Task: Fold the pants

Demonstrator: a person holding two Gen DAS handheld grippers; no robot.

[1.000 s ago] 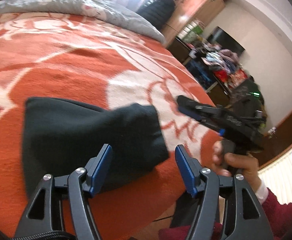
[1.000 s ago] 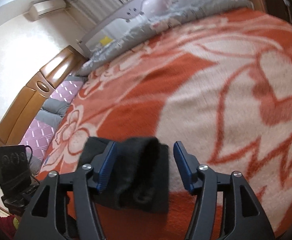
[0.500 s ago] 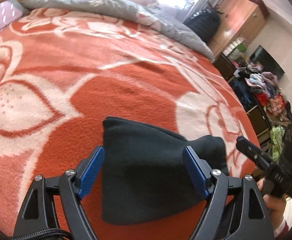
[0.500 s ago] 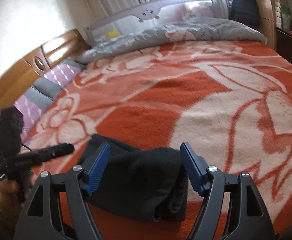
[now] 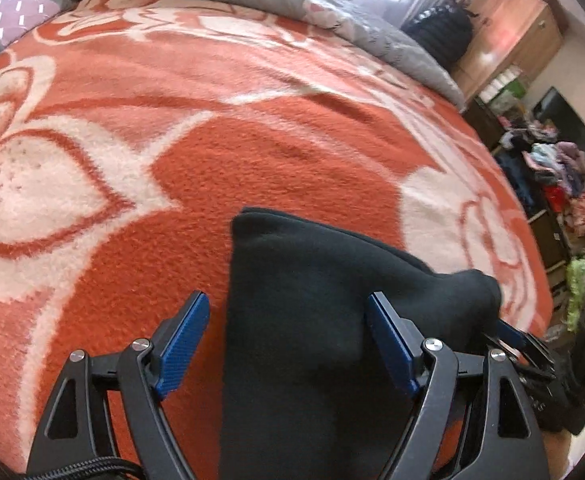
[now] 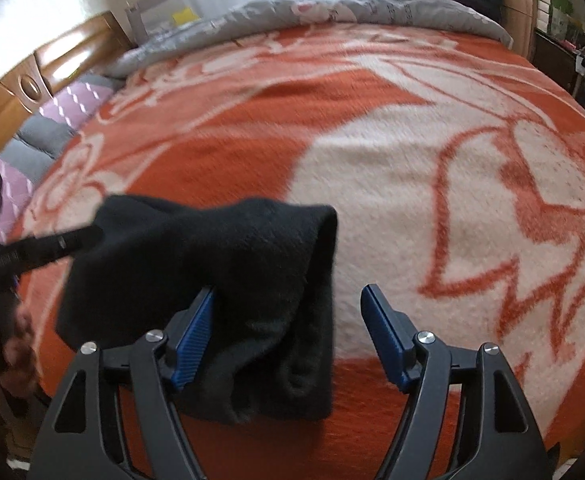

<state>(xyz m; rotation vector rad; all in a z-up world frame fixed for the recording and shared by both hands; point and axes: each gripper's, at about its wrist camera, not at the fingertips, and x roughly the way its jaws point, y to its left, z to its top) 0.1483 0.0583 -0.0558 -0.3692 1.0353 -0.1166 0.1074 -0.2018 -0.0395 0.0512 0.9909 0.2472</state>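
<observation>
**A:** What would you do at this step? The black pants (image 5: 312,320) are already a small folded bundle near the front edge of the bed, lying on the orange and cream blanket (image 5: 252,152).

**B:** I'd go in low on both sides and pinch all the layers at once, otherwise the top flap slides off. That fleece looks thick and springy, so press it flat afterwards.

**A:** And the room?

**B:** Biggest thing is that blanket over the whole bed. There's a grey quilt (image 5: 332,4) bunched along the far side, a wooden wardrobe (image 5: 512,32) behind it, and a pile of clothes (image 5: 552,168) off to the right.

**A:** Grippers?

**B:** The left gripper (image 5: 288,340) is spread wide and holding nothing, with the bundle's left edge between its blue pads. The right gripper (image 6: 288,336) is wide too, with fabric over its left pad but no pinch.
</observation>
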